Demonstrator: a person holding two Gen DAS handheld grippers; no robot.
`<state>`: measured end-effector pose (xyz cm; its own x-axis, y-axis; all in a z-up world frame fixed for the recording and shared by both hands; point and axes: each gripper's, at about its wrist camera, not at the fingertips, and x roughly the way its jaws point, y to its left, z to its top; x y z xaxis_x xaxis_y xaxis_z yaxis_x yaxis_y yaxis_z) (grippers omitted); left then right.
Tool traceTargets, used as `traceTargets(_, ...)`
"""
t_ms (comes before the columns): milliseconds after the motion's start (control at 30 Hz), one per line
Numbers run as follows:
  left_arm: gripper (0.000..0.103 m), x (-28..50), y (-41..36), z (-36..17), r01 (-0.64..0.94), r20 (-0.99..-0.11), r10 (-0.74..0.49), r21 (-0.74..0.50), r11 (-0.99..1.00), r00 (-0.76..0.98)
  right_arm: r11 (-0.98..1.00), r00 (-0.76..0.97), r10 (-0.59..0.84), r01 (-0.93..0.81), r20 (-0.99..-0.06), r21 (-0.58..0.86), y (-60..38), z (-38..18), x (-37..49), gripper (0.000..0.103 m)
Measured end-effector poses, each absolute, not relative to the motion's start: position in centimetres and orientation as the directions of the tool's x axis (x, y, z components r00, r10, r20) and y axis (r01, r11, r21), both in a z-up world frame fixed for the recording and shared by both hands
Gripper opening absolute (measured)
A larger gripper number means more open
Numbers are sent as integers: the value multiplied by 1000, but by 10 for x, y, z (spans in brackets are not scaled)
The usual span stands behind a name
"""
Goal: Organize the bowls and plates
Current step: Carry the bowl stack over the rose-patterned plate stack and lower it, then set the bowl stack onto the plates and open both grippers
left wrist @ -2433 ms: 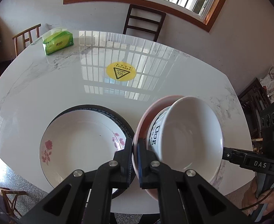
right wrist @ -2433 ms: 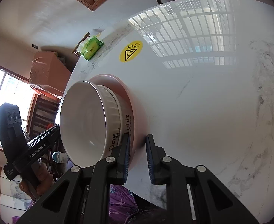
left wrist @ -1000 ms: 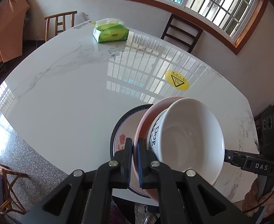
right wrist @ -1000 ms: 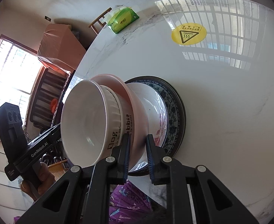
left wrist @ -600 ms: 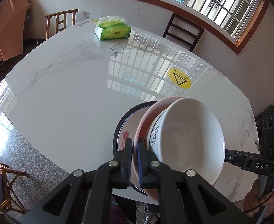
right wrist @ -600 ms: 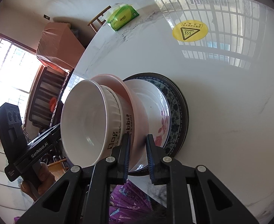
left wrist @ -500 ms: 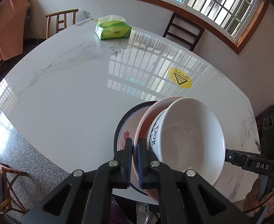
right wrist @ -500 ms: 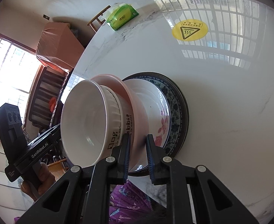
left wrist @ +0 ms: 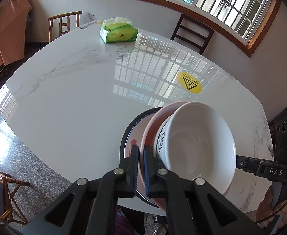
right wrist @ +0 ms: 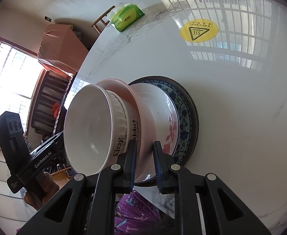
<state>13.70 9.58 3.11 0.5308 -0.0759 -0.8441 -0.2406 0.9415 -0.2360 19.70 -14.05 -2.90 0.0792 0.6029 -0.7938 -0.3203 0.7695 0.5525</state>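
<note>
The right tool [right wrist: 144, 160] has been opened, its jaws now apart around the pink plate's [right wrist: 122, 90] rim, while the left tool [left wrist: 141, 164] stays clenched on it. The plate, carrying the white bowl [right wrist: 92, 125], is seated just ahead on the floral plate [right wrist: 169, 117], itself on the blue-rimmed plate [right wrist: 184, 113]; stacking is judged done.

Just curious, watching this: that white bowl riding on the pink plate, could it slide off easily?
Probably yes. The white bowl merely rests on the pink plate; the left gripper pinches only the plate's rim. Both look glazed, likely slippery. Its tall sides may tip if tilted, and it would likely chip.
</note>
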Motion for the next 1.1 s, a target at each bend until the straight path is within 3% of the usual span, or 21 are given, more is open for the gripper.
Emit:
traceTargets(900,3,134,91,28,-200,-800,-11,-163,966,600,754,118,632,-323,-766,572,-146,-31,197,20)
traceTargets(967,5,133,89,27,-194,-791,6,-143,971,612,764,140,620,-335,-772,552,-147,-30,196,23)
traceTargets(1100,17,126,88,26,-198,-757,54,-101,975,651,802,235,572,-363,-786,475,-149,-28,191,43)
